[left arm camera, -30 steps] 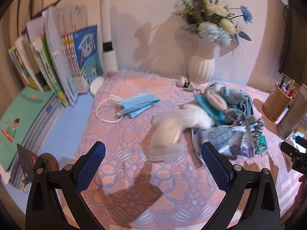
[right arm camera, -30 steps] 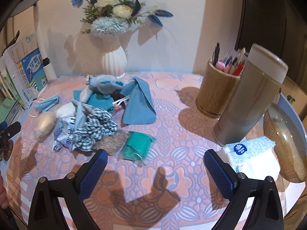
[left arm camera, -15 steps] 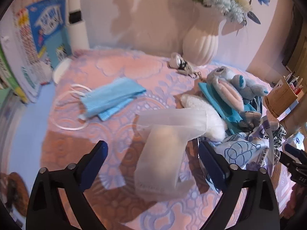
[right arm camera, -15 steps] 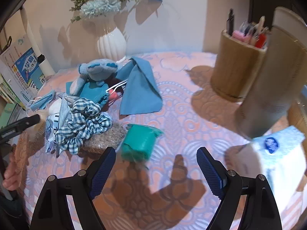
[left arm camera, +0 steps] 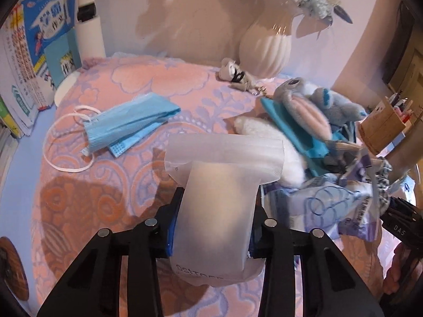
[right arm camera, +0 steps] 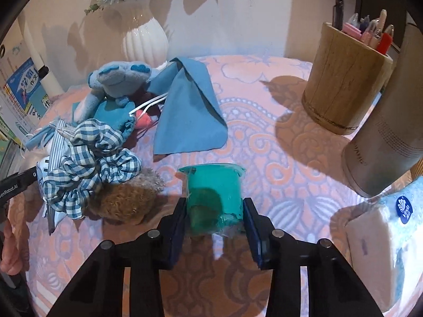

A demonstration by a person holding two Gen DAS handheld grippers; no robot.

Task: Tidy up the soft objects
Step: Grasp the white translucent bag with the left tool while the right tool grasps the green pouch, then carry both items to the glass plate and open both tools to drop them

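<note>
We hold the left tongs [left arm camera: 211, 227] closed on a white plastic pouch [left arm camera: 219, 185] and the right tongs [right arm camera: 214, 211] closed on a teal packet [right arm camera: 214, 192], both near the table's front edge. Both look light, crinkly and slippery; we grip mid-body. The pile holds a plush toy [right arm camera: 116, 79] and a gingham scrunchie [right arm camera: 90, 163].

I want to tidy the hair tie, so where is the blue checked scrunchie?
In the right wrist view, the checked scrunchie lies left of centre in the pile, resting on the fuzzy brown pad and in front of the blue plush toy.
</note>
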